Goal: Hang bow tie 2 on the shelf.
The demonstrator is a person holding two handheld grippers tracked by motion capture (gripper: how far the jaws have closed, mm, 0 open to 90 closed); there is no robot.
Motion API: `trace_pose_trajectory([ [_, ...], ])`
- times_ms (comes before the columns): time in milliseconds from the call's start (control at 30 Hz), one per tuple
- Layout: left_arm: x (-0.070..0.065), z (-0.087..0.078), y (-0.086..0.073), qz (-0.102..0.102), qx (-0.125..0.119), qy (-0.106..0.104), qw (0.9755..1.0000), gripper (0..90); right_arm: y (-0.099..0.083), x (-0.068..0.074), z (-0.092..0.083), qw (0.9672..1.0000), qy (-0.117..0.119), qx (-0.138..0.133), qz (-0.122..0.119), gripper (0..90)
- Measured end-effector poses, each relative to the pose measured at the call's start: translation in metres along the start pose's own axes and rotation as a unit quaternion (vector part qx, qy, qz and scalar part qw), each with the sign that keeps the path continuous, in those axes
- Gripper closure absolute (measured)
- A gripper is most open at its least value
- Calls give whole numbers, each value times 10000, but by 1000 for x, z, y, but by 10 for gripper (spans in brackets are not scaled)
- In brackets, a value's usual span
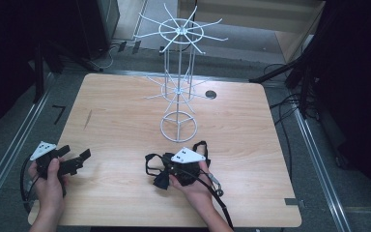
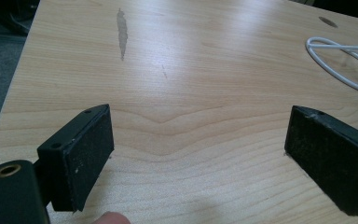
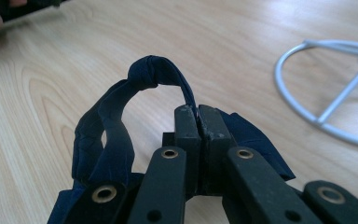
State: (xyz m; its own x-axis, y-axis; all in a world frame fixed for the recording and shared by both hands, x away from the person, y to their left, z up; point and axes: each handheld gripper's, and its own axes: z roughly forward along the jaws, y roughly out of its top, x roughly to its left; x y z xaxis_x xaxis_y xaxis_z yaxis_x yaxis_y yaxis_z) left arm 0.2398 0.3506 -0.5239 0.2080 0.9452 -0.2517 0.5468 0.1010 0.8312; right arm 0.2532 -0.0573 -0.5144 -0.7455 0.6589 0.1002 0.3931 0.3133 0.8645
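A dark blue fabric strap (image 3: pixel 116 121) with a knotted loop is pinched between the jaws of my right gripper (image 3: pixel 198 116), which is shut on it. In the high view that gripper (image 1: pixel 163 175) sits near the table's front centre, and the dark strap (image 1: pixel 149 162) loops out to its left and over its top. My left gripper (image 1: pixel 75 155) rests at the front left corner. Its pads (image 2: pixel 91 149) stand wide apart over bare wood, and the gripper (image 2: pixel 198 154) is open with nothing between them.
A tall white wire rack (image 1: pixel 178 82) with radiating hooks stands mid-table on a ring base (image 1: pixel 178 126), close behind the right gripper; the ring (image 3: pixel 307 93) also lies to the right in the right gripper view. The wooden table (image 1: pixel 125 111) has a grey smear (image 2: pixel 121 32) and a cable hole (image 1: pixel 211 94).
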Motion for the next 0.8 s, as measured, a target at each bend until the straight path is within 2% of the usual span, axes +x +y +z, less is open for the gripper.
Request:
trace_pose_trajectory([
  [300, 0, 0, 0, -7, 1, -5, 10000, 85, 10, -12, -19, 9990, -210, -384, 117, 886],
  [533, 0, 0, 0, -13, 9, -7, 10000, 84, 20, -21, -37, 9967, -388, -697, 163, 885],
  [800, 0, 0, 0, -5, 5, -1, 10000, 84, 28, -31, -55, 9938, -554, -933, 227, 886],
])
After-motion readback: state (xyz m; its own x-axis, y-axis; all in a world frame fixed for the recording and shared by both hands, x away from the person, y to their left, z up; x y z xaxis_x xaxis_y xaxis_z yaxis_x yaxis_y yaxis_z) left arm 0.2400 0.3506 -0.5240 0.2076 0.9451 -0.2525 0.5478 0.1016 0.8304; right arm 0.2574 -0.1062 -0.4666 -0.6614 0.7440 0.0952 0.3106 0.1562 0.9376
